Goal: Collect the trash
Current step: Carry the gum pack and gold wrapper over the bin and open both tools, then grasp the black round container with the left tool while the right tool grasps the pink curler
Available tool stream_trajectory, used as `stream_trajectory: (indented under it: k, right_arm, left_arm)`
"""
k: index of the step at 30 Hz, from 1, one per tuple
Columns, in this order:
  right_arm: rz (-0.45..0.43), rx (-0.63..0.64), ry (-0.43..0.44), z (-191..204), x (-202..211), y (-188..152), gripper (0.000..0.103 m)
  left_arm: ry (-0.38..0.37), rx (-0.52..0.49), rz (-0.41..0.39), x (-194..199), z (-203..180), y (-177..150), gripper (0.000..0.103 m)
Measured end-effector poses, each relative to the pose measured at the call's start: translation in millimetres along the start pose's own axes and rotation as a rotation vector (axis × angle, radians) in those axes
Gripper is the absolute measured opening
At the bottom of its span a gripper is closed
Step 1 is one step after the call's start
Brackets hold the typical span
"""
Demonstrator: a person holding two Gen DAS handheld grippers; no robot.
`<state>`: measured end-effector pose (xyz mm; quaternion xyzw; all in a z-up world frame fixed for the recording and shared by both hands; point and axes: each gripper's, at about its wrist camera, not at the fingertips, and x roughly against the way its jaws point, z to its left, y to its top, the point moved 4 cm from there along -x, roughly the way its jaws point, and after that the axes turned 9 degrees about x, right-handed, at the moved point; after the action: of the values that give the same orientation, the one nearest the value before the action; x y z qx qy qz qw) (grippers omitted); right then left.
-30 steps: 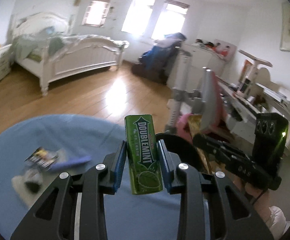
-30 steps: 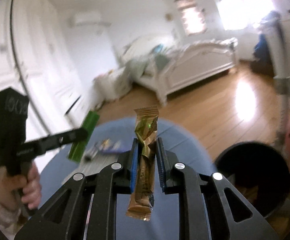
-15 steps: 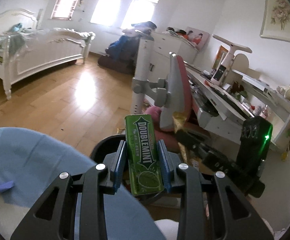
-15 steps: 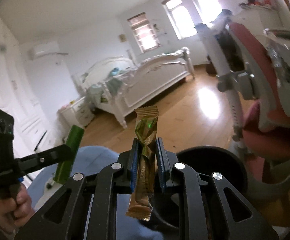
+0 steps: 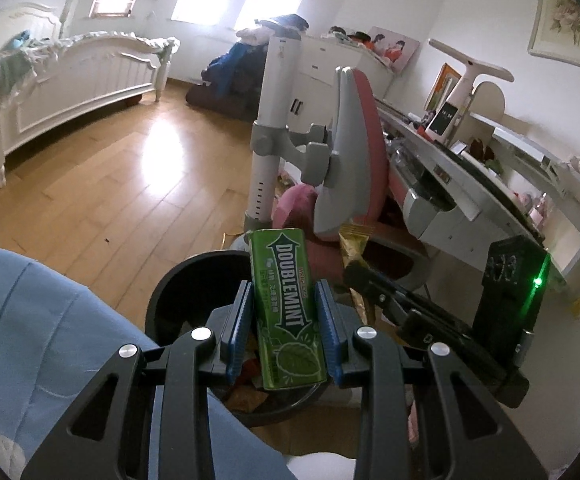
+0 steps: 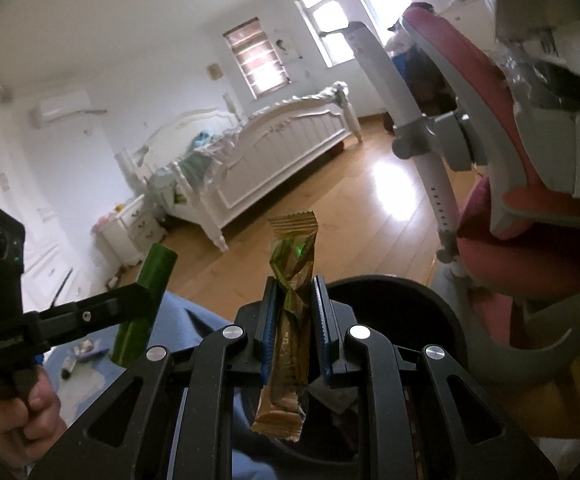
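My left gripper (image 5: 284,316) is shut on a green Doublemint gum pack (image 5: 286,308) and holds it upright over the black trash bin (image 5: 170,292). My right gripper (image 6: 294,320) is shut on a gold snack wrapper (image 6: 291,320) and holds it above the same bin (image 6: 429,308). The bin holds wrappers (image 5: 246,394). The right gripper with its wrapper (image 5: 353,246) shows in the left wrist view at right (image 5: 421,312). The left gripper with the gum pack (image 6: 146,304) shows in the right wrist view at left.
A blue-covered table (image 5: 42,340) lies at left, with small litter on it (image 6: 82,354). A pink and grey chair (image 5: 345,160) stands right behind the bin, and a desk (image 5: 489,188) beyond it. A white bed (image 5: 70,76) stands across the wooden floor (image 5: 110,184).
Both grippers swung from over the blue table to above the black bin, still holding the gum pack and the gold wrapper. The bin now sits directly under both.
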<state>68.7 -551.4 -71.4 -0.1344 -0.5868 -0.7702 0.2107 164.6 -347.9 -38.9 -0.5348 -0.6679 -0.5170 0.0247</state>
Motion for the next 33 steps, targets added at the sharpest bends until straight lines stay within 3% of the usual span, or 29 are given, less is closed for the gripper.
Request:
stream_trajectory:
  k: [10,13,14,15,17,21,27,33]
  right_arm:
    - [0.047,-0.026,-0.022,-15,-19,-11,0.021]
    - [0.067,-0.032,-0.05,-18,-24,-11,0.052]
    - [0.062,-0.038,-0.055,-20,-23,-11,0.07]
    - [0.047,-0.043,-0.057,-21,-21,-10,0.076]
    - [0.048,-0.035,-0.058,-20,-20,-8,0.076]
    - [0.054,-0.03,-0.047,-8,-17,-7,0.076]
    - [0.057,0.034,0.002,39,-10,0,0.076]
    - [0.138,0.14,0.158,124,-3,-5,0.08]
  left_arm:
    - [-0.004,0.006,0.043,-26,2,-2,0.033]
    - [0.013,-0.011,0.045,-33,-1,-1,0.034]
    - [0.016,-0.013,0.04,-31,-1,-1,0.039]
    - [0.022,-0.015,0.035,-30,-1,0,0.055]
    - [0.05,-0.018,0.009,-22,1,1,0.076]
    - [0.078,-0.016,-0.012,1,9,3,0.078]
    - [0.144,0.076,-0.051,57,48,-2,0.079]
    - [0.255,0.194,-0.107,139,119,-23,0.08]
